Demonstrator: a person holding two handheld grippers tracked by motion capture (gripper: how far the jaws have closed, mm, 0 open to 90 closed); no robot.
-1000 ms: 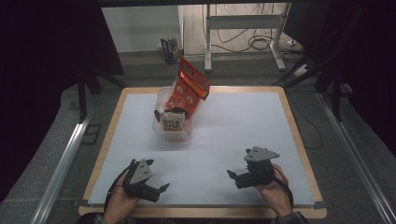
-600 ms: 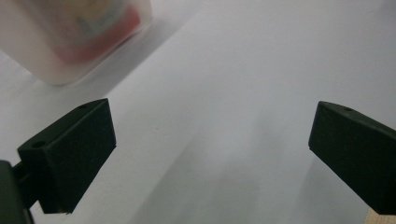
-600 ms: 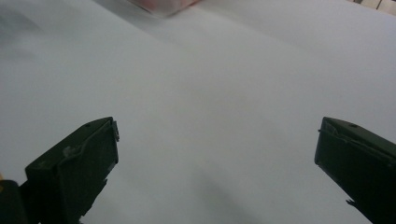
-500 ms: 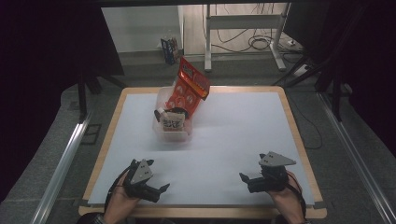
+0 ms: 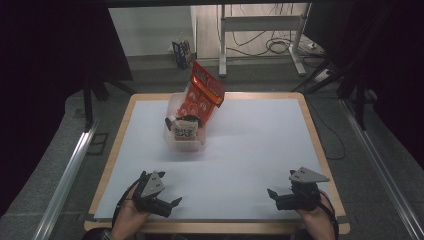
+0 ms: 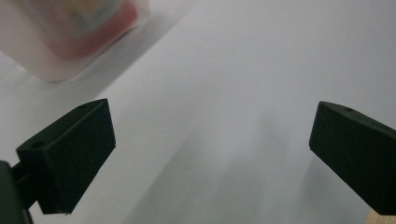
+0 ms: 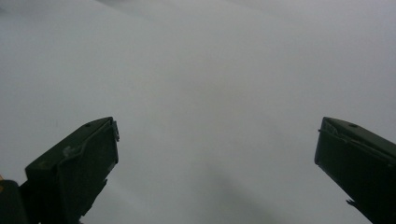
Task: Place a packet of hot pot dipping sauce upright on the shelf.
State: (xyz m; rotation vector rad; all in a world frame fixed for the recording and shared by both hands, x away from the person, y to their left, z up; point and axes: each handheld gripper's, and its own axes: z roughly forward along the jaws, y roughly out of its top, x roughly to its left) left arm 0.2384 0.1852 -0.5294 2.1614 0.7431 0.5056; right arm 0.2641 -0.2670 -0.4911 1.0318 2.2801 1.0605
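Observation:
A clear plastic box [image 5: 186, 131] stands on the white table sheet [image 5: 250, 145], left of centre and toward the back. A red snack bag [image 5: 204, 95] sticks up out of it, and a small white packet with dark print [image 5: 184, 129] lies inside near the front. My left gripper [image 5: 169, 206] rests near the front edge at the left, open, nothing between its jaws. The box appears blurred [image 6: 70, 32] at the upper left of the left gripper view. My right gripper [image 5: 272, 196] sits at the front right, open over bare sheet [image 7: 210, 93].
The wooden table rim [image 5: 320, 150] frames the sheet. Beyond the far edge are a metal stand [image 5: 260, 30], cables on the floor [image 5: 280, 47] and a small package [image 5: 182, 50]. Metal rails [image 5: 65, 175] run along both sides of the table.
My right gripper has drawn back to the right and toward the front edge. The left gripper and the box have stayed put.

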